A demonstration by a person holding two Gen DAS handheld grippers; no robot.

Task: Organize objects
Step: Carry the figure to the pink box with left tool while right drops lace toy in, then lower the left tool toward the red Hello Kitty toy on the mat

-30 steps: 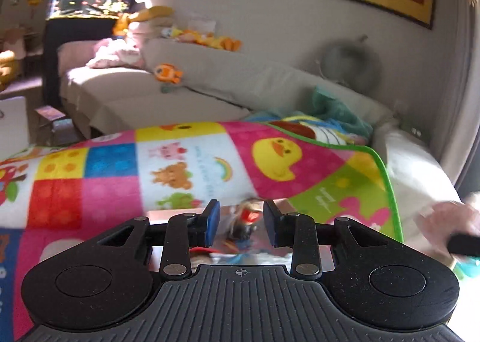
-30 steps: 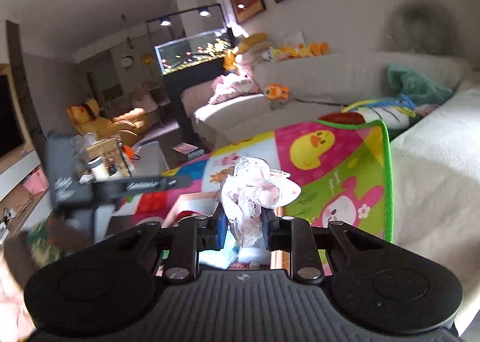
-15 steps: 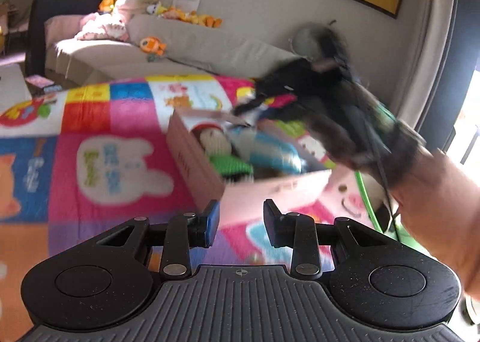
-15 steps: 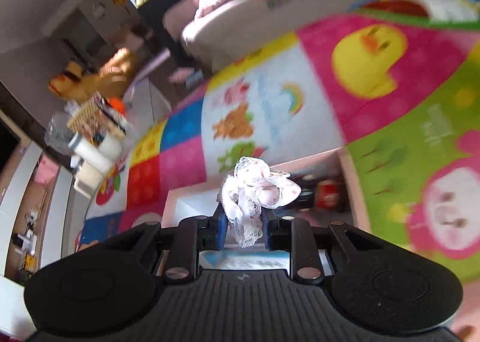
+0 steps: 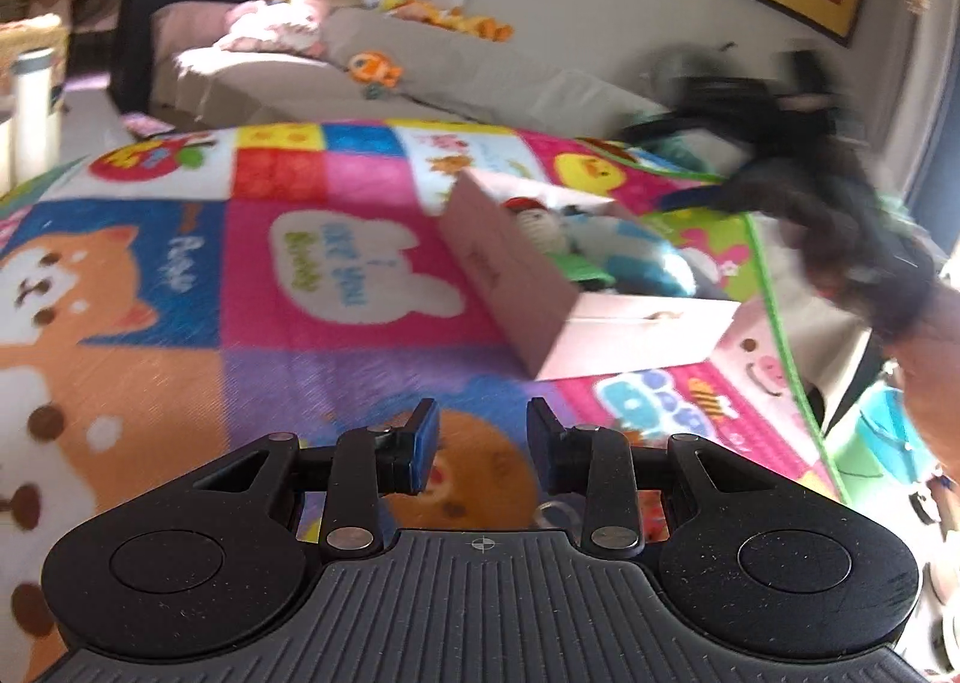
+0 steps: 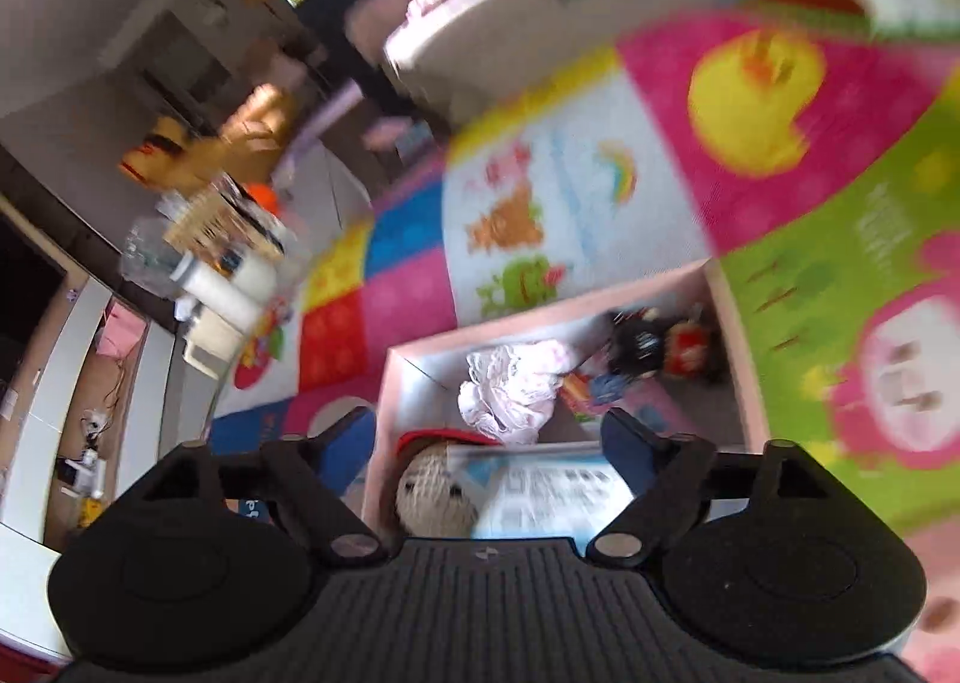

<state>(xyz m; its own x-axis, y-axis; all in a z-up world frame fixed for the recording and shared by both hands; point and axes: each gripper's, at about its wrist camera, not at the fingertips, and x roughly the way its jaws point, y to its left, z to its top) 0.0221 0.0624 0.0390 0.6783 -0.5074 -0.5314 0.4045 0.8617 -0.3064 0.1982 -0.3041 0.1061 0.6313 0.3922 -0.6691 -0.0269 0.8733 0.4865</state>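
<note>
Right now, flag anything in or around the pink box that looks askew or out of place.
Nothing stands out. The lace bow sits inside the pink box among the toys, clear of the right gripper, whose jaws are opening.

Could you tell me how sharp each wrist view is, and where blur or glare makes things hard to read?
Left wrist view: the colourful patchwork play mat is mildly smeared, the right gripper over the pink cardboard box is a dark streak, and sunlight washes out the right edge. Right wrist view: heavier motion blur throughout; the white lace fabric bundle in the box stays recognisable.
</note>
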